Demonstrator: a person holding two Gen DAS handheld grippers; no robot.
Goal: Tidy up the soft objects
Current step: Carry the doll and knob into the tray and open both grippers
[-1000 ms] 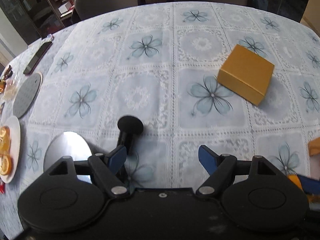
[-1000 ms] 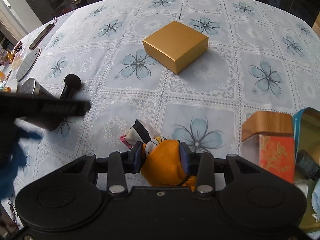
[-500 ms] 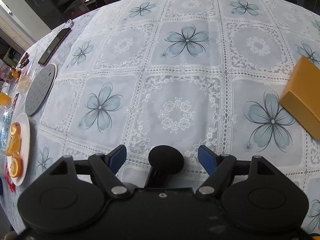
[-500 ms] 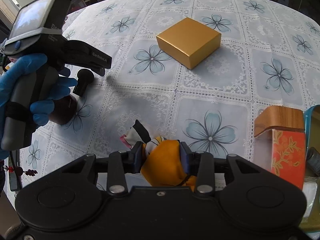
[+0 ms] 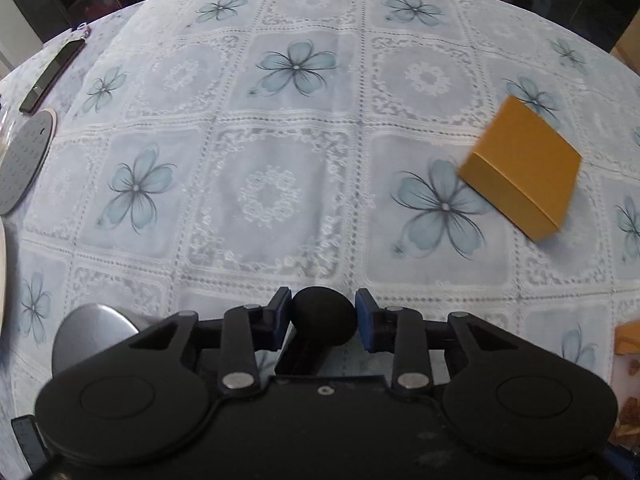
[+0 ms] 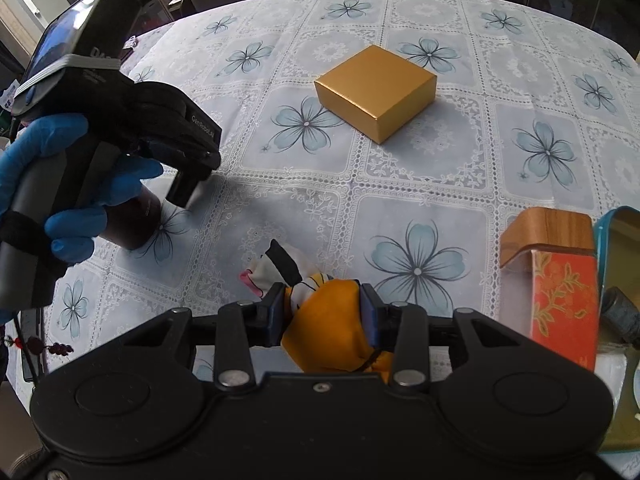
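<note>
Your right hand-held gripper (image 6: 322, 318) grips the orange soft toy (image 6: 332, 328) just above the bench (image 6: 440, 184). Your left hand-held gripper (image 5: 323, 317) has just been closing and now pinches the black knob (image 5: 323, 316) between its pads. Farther out, the gold box (image 6: 376, 90) lies ahead of the toy, nearer your right hand.

A gold box (image 6: 376, 92) sits on the flowered tabletop (image 6: 520, 72); a phone (image 5: 52, 76) lies beyond a grey round mat (image 5: 24, 164).
</note>
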